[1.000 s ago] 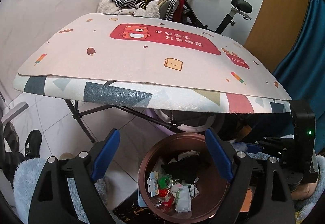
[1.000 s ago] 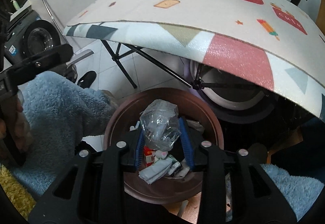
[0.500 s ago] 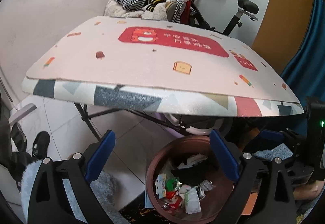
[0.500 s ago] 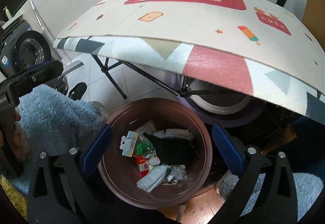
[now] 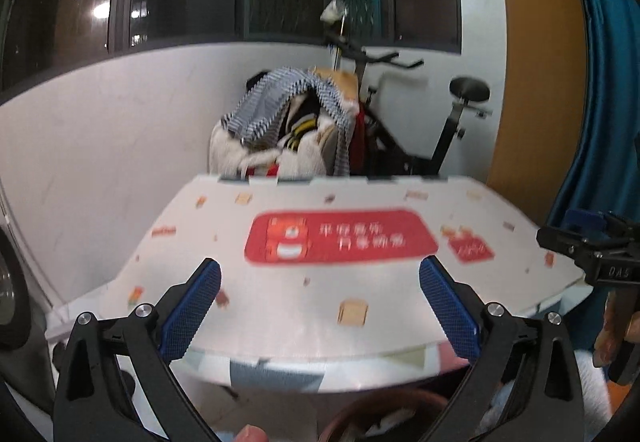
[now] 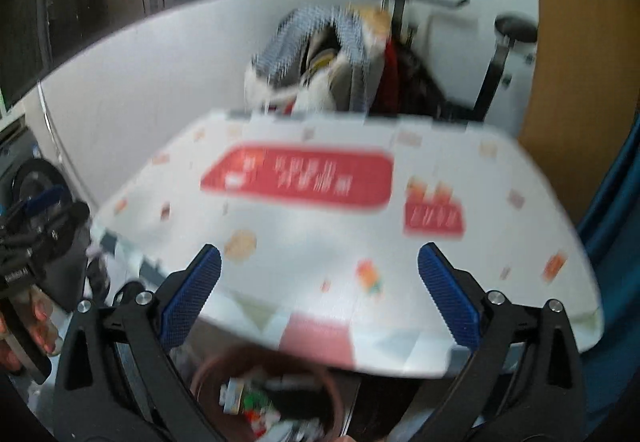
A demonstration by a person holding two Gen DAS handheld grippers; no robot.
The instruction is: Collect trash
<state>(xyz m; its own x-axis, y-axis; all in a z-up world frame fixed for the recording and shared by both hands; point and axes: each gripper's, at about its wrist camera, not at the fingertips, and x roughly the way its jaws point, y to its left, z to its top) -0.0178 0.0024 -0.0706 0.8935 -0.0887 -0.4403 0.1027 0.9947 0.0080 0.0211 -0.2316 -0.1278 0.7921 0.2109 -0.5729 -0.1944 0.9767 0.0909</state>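
The left gripper [image 5: 320,282] is opening, nothing between its two blue pads; the right gripper [image 6: 319,274] gapes wide, empty too. Below the table's [image 6: 320,242] near edge, one brown bin [image 6: 272,394] holds the trash [image 6: 260,410].
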